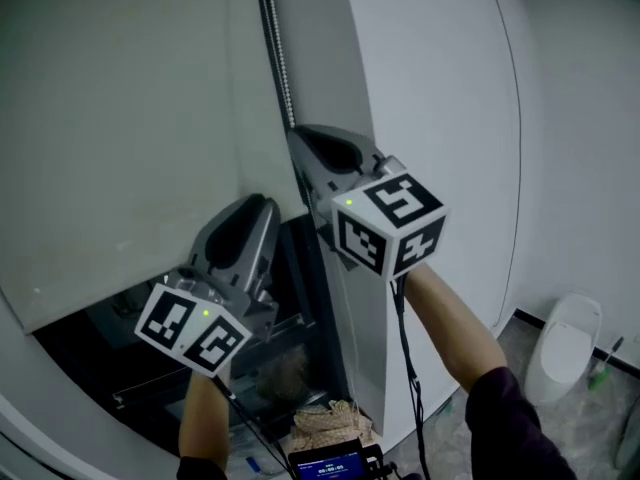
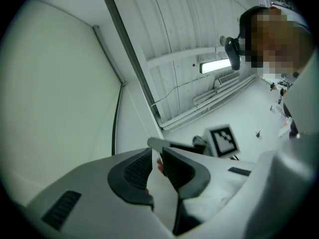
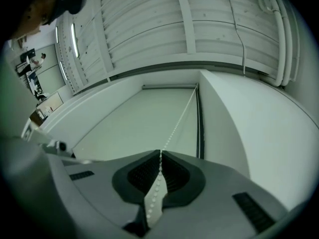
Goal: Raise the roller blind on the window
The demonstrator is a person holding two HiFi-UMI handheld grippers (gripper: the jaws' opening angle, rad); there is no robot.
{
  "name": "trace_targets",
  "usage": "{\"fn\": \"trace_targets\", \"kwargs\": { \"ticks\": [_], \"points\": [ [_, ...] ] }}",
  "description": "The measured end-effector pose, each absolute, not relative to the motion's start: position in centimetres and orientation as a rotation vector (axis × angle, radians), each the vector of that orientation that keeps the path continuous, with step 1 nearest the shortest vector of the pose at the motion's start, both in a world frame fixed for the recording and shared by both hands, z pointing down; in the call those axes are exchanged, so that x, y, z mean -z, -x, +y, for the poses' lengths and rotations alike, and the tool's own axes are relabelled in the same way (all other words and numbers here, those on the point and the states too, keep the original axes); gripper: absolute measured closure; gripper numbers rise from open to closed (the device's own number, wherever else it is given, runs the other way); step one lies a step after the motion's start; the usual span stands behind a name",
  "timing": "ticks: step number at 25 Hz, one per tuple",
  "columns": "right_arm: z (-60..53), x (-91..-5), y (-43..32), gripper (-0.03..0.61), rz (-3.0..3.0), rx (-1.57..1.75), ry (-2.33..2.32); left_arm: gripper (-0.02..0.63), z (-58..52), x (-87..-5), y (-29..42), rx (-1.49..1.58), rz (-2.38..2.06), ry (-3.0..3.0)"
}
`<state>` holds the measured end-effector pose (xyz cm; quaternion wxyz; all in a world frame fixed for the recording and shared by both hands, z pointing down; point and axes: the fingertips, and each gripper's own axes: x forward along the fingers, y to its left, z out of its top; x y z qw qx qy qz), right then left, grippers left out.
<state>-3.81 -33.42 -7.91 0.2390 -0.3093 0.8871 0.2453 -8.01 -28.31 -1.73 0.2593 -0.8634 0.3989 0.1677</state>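
Note:
The pale roller blind [image 1: 120,118] covers the upper part of the window, and dark glass [image 1: 110,343] shows below its bottom edge. Its bead chain [image 1: 278,58] hangs along the blind's right side. My right gripper [image 1: 297,138] points up at the chain and is shut on it; in the right gripper view the beads [image 3: 177,126] run up from between the pads [image 3: 160,156] to the blind's top corner. My left gripper [image 1: 262,203] is lower and to the left, in front of the blind's bottom edge. Its jaws [image 2: 155,156] stand almost together, with no chain seen between them.
The white side wall of the window recess [image 1: 430,88] rises just right of the chain. Down at floor level stand a white toilet [image 1: 565,343] and a green-handled brush [image 1: 605,363]. A small device with a lit screen [image 1: 330,463] sits at the bottom edge.

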Motion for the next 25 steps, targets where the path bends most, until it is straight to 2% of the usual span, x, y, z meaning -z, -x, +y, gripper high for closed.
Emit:
{"fn": "trace_targets", "kwargs": {
  "ticks": [2, 6, 10, 13, 14, 15, 16, 19, 23, 25],
  "points": [
    [-32.2, 2.9, 4.9, 0.560, 2.451, -0.712, 0.839, 0.574, -28.5, 1.9, 8.1, -0.449, 1.066, 2.359],
    [-30.9, -7.3, 7.4, 0.560, 2.489, -0.772, 0.852, 0.487, -30.5, 1.5, 7.8, -0.414, 1.037, 2.427],
    [-28.5, -15.4, 9.0, 0.560, 2.531, -0.757, 0.818, 0.480, -32.0, 1.3, 8.8, -0.426, 1.096, 2.409],
    [-27.9, -18.3, 9.4, 0.560, 2.542, -0.706, 0.819, 0.482, -32.9, 1.3, 9.2, -0.434, 1.118, 2.430],
    [-28.0, -18.7, 9.3, 0.560, 2.545, -0.687, 0.822, 0.507, -32.9, 1.3, 9.4, -0.445, 1.121, 2.426],
    [-28.1, -18.8, 9.3, 0.560, 2.553, -0.671, 0.826, 0.571, -32.7, 1.4, 9.5, -0.463, 1.124, 2.410],
    [-28.2, -18.8, 9.2, 0.560, 2.566, -0.661, 0.828, 0.592, -32.3, 1.4, 9.7, -0.480, 1.130, 2.384],
    [-28.7, -17.6, 8.4, 0.558, 2.573, -0.656, 0.817, 0.597, -31.0, 2.0, 9.7, -0.478, 1.162, 2.254],
    [-30.4, -10.9, 5.6, 0.549, 2.478, -0.567, 0.749, 0.597, -29.6, 1.9, 9.2, -0.422, 1.164, 2.181],
    [-31.6, -6.2, 5.0, 0.486, 2.466, -0.444, 0.662, 0.597, -30.2, 1.1, 9.4, -0.383, 1.168, 2.160]
  ]
}}
